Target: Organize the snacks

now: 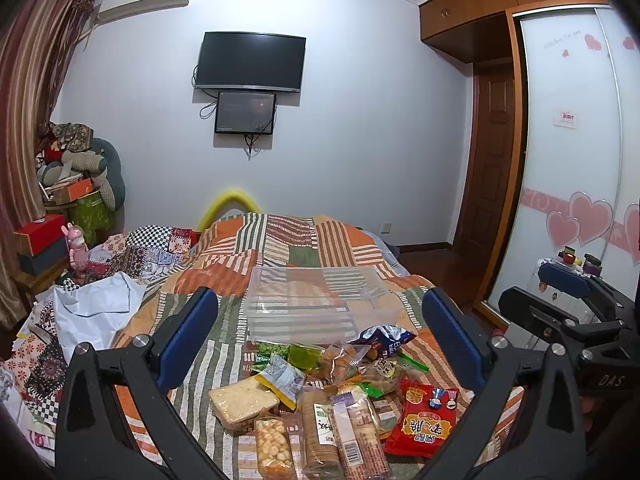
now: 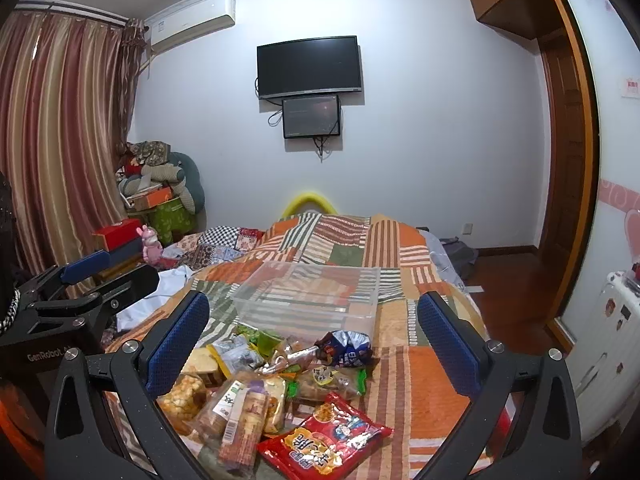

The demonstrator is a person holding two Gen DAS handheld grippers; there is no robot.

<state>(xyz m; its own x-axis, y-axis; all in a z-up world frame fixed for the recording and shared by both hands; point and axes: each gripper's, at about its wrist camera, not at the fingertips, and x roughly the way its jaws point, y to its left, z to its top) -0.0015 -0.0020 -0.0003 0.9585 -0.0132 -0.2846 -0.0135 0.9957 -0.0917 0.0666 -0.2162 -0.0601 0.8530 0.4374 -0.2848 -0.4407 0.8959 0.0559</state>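
Note:
A pile of packaged snacks [image 1: 328,396] lies on the patchwork bedspread [image 1: 280,248], with a red packet [image 1: 426,420] at its right and a blue bag [image 1: 386,338] at the back. It also shows in the right wrist view [image 2: 276,384], with the red packet [image 2: 324,440] nearest. A clear plastic bin [image 1: 316,304] stands empty just behind the pile; the right wrist view shows it too [image 2: 312,292]. My left gripper [image 1: 320,340] is open above the pile. My right gripper [image 2: 314,344] is open above it too, and shows at the right in the left wrist view [image 1: 568,304].
A white plastic bag [image 1: 96,312] and crumpled quilts [image 1: 152,248] lie at the bed's left. A nightstand with boxes [image 1: 36,248] and a pink toy [image 1: 78,248] stands further left. A wardrobe [image 1: 580,140] and a white radiator [image 2: 604,352] stand at the right.

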